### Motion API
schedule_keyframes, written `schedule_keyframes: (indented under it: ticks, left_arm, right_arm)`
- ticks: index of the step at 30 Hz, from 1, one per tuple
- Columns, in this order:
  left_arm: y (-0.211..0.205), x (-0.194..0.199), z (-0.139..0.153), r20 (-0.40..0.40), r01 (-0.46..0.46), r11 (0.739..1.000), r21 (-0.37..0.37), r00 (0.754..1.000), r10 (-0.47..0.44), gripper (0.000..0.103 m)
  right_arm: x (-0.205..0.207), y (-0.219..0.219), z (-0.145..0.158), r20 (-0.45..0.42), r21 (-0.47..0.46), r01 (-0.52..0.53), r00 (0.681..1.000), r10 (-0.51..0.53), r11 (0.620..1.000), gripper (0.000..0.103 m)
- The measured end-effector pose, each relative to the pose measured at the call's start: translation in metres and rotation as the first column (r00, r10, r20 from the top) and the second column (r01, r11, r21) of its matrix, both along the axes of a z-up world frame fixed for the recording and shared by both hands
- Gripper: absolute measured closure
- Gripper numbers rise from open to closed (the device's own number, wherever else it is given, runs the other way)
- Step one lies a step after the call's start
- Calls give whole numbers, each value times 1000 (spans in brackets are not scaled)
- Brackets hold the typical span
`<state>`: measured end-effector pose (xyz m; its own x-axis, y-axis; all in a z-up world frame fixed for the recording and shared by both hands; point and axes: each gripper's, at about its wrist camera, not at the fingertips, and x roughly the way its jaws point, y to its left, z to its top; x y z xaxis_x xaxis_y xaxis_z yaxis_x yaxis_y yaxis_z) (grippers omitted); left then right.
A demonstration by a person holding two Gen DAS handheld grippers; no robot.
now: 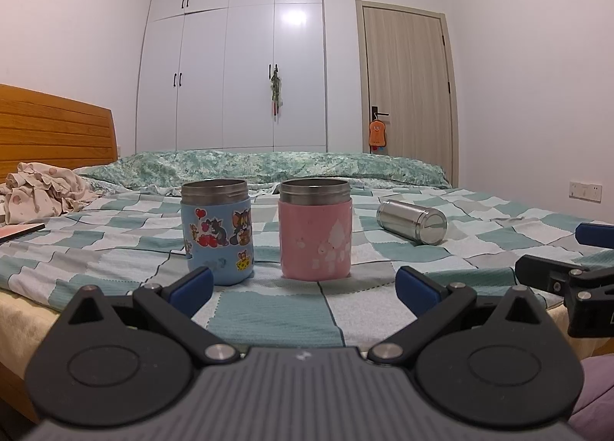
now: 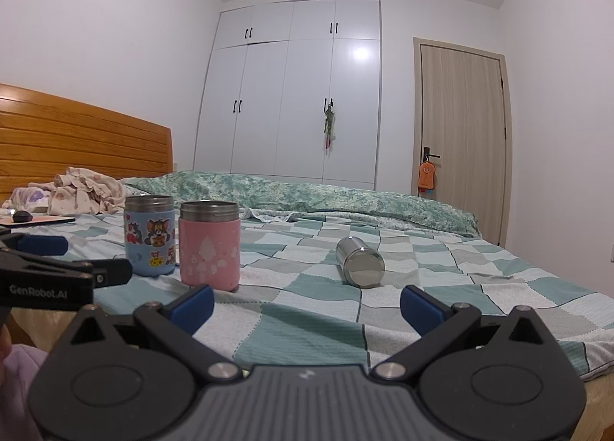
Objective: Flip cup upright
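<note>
Both tongs, left [image 1: 303, 285] and right [image 2: 307, 303], gape level before the fallen steel cup [image 2: 360, 262]

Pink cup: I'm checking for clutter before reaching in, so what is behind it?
Behind the pink cup the checked blanket runs back to a rumpled green floral quilt. The strip of blanket directly behind the cup is hidden by its body.
</note>
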<state>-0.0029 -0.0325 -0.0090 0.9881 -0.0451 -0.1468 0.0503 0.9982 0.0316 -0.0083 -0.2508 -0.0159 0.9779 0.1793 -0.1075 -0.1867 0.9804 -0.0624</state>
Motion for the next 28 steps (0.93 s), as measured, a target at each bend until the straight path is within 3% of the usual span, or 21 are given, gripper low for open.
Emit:
schedule_keyframes:
  ticks: [28]
  left_arm:
    - [-4, 0, 1, 11, 1, 1000, 3, 1000, -1, 0]
  right_arm:
    - [0, 1, 0, -1, 1, 1, 1000, -1, 1000, 0]
